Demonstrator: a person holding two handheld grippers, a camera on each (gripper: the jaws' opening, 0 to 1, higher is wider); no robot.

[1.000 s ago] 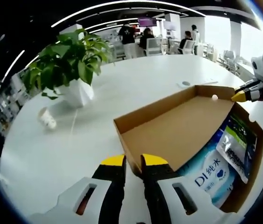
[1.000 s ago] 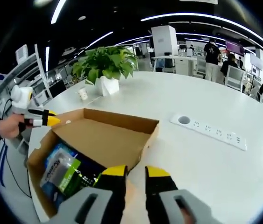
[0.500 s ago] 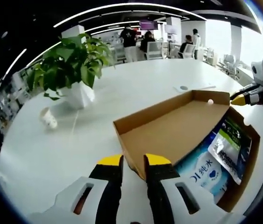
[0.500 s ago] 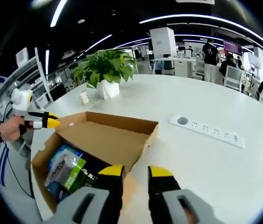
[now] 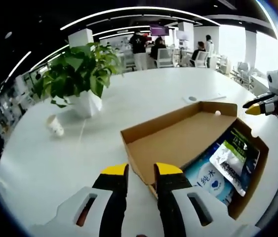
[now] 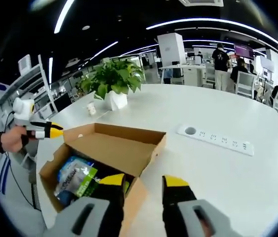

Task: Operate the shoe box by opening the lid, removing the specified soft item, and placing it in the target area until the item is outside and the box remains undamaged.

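The brown corrugated cardboard shoe box [image 5: 188, 143] is seen at centre right of the left gripper view, lid folded back. Glossy soft pouches [image 5: 230, 160] lie inside, at the box's lower right. The left gripper [image 5: 141, 170] and right gripper [image 6: 143, 181] are held slightly apart, empty, at the box's near edges. A thin cardboard wall could be creased if it were caught between closing jaws. A slick pouch could slip from a shallow pinch onto the smooth white table [image 6: 227, 173].
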